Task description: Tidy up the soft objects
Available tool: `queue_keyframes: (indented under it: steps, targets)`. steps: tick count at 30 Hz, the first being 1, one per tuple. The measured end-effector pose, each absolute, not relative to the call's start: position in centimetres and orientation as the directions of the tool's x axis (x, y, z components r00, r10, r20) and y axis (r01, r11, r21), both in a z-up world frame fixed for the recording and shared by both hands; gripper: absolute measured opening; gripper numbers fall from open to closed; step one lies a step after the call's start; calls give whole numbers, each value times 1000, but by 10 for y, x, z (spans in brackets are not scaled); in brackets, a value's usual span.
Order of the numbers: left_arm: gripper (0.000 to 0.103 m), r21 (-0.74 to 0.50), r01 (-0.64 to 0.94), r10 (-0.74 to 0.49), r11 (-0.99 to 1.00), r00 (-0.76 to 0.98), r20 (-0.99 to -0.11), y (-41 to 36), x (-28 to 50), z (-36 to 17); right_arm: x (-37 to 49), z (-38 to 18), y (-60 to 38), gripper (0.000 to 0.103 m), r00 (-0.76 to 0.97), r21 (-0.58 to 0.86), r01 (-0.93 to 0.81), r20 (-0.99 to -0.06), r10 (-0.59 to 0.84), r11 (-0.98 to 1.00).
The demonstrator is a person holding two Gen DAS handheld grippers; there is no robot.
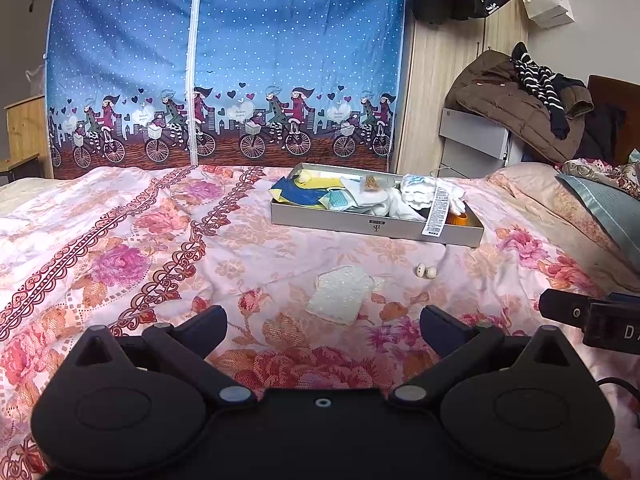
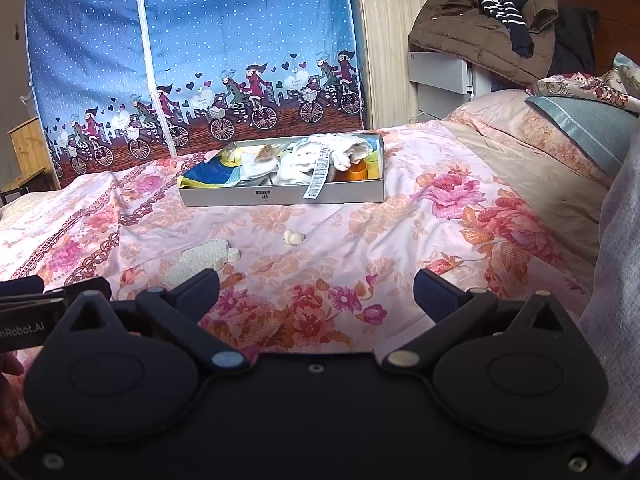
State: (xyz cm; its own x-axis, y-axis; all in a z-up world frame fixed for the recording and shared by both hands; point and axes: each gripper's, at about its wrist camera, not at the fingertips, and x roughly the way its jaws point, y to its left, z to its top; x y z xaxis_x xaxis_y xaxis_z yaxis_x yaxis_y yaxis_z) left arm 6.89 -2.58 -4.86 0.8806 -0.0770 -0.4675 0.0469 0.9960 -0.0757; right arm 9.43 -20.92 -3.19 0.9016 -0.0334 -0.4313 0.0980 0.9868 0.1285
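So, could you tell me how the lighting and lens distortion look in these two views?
Left wrist view: strong fisheye bend, the wardrobe edges bow inward and the corners vignette; soft cool light, faint shadows around the box. Right wrist view: same curvature, bed evenly lit, sharp centre, softer toward the edges, no glare.

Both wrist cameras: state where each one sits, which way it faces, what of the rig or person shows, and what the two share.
Left wrist: sits on the left gripper, low over the bed, facing the grey box and blue curtain; its open fingers show, with the right gripper at the right edge.
Right wrist: sits on the right gripper, facing likewise; its open fingers show, with the left gripper at the left edge.
Shared: box, white beaded pouch, two small cream beads, floral bedspread.
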Motion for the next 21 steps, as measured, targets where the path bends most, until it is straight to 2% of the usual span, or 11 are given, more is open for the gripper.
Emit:
queue_keyframes:
  steps: [21]
  targets:
    - [102, -55, 43, -64, 998, 879, -473, -26, 71, -51, 100, -36, -207, 103, 884, 153, 80, -467, 1, 985]
